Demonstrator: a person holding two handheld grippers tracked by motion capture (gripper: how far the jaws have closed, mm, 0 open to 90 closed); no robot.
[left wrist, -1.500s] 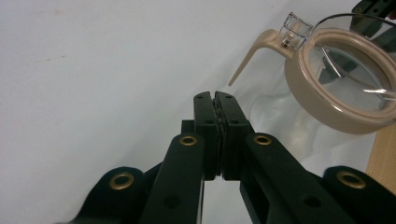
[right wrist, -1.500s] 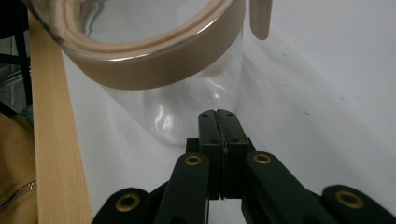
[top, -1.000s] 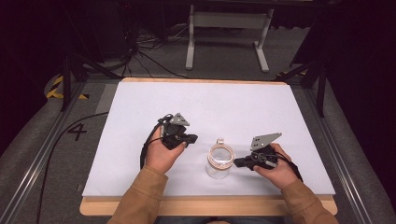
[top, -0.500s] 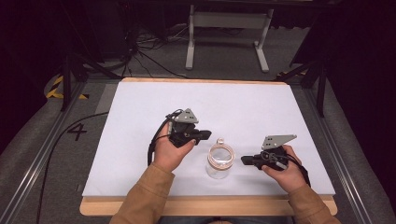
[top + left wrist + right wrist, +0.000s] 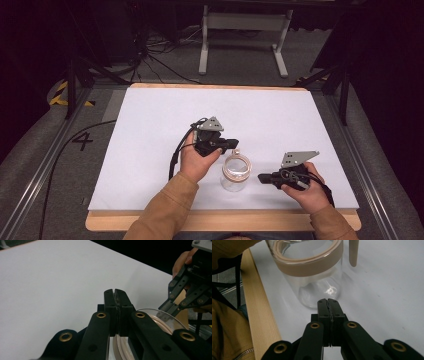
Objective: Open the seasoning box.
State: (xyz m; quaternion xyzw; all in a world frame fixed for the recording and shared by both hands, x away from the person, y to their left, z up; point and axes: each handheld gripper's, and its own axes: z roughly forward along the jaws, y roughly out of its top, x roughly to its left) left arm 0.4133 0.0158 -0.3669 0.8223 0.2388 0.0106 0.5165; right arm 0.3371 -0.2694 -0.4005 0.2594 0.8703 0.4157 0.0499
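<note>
clear glass jar with tan rim [image 5: 236,172] stands upright between my clenched, empty fingers; left gripper [image 5: 231,145] nearer than right gripper [image 5: 262,177].

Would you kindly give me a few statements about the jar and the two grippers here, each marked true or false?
1. The glass jar stands upright on the white table. True.
2. The right gripper is clamped around the jar. False: its fingers are shut together, short of the glass.
3. The jar has a beige band around its rim. True.
4. The left gripper is wide open. False: its fingers are pressed together.
5. The jar sits at the table's far edge. False: it is near the front edge, between the hands.
</note>
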